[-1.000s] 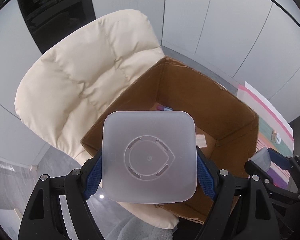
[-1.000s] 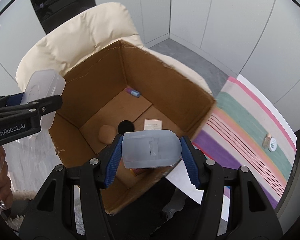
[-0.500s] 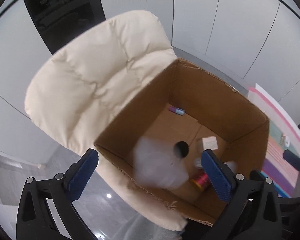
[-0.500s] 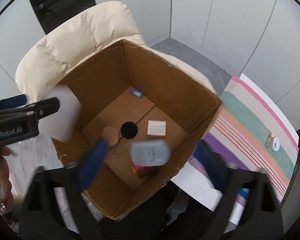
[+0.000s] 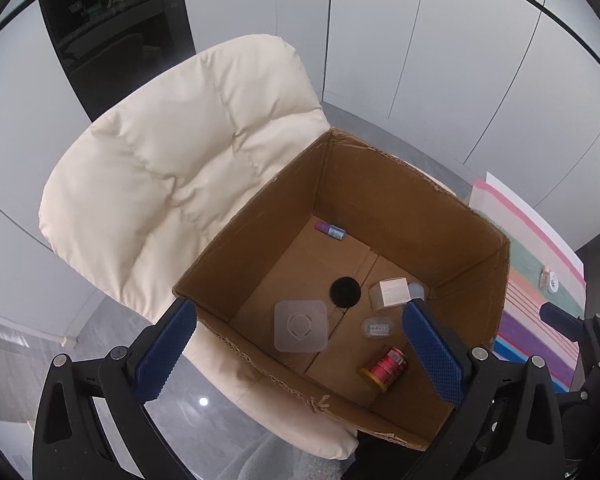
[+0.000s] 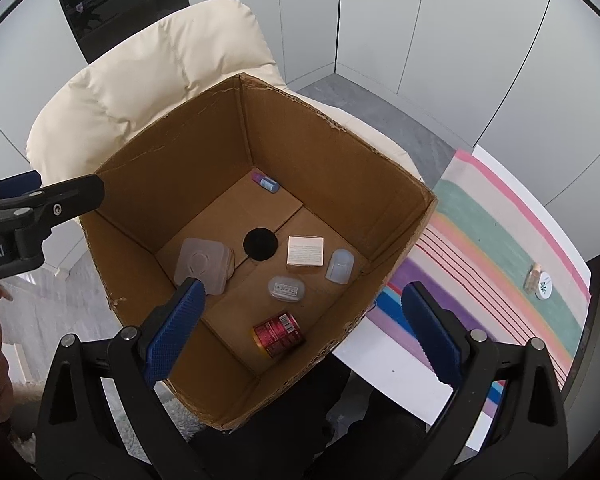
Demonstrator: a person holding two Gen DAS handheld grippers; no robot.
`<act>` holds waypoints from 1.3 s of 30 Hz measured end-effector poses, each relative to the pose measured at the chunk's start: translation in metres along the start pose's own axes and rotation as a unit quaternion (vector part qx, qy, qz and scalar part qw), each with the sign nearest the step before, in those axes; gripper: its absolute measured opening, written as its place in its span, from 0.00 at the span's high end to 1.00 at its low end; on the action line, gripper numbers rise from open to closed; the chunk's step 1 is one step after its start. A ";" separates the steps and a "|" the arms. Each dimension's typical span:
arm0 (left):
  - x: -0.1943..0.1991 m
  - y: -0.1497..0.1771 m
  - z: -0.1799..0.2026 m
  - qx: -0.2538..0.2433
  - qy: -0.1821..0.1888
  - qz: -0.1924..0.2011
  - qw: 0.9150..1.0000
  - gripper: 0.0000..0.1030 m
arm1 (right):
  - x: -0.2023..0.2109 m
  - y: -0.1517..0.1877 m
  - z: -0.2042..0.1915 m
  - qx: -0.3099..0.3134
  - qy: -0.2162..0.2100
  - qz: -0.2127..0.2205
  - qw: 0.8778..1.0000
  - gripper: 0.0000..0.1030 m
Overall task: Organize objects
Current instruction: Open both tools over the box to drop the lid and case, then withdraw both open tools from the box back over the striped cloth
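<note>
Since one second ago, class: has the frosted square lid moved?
Yes. The frosted square lid has left the left claw, which is now open, and dropped down into the cardboard box, lying beside the black hole in its floor.

one cardboard box (image 6: 332,148). inside it: one square translucent lid (image 6: 202,266), one black disc (image 6: 260,243), one small white carton (image 6: 305,251), one red can (image 6: 278,334), one purple-blue tube (image 6: 265,181), two small translucent cases (image 6: 287,288) (image 6: 339,266). one cream chair (image 5: 172,168), one striped mat (image 6: 500,248).
</note>
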State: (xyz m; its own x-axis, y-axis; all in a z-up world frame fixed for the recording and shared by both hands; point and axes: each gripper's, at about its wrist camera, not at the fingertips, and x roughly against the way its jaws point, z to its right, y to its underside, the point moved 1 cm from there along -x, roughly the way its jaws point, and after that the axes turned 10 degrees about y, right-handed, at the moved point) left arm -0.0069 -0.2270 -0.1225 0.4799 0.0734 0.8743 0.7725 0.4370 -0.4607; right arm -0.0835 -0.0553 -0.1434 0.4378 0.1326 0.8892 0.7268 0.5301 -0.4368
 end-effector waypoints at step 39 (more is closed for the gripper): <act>-0.005 0.047 0.271 -0.202 0.126 -0.036 0.971 0.00 | 0.078 0.124 0.238 -0.221 0.082 0.001 0.972 0.03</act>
State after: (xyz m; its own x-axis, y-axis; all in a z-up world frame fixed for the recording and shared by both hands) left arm -0.0857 0.0360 -0.1067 0.4655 -0.1888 0.8647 0.8835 0.0422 -0.4665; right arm -0.0846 0.2200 -0.0963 0.4921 -0.0220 0.8703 0.8661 0.1135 -0.4868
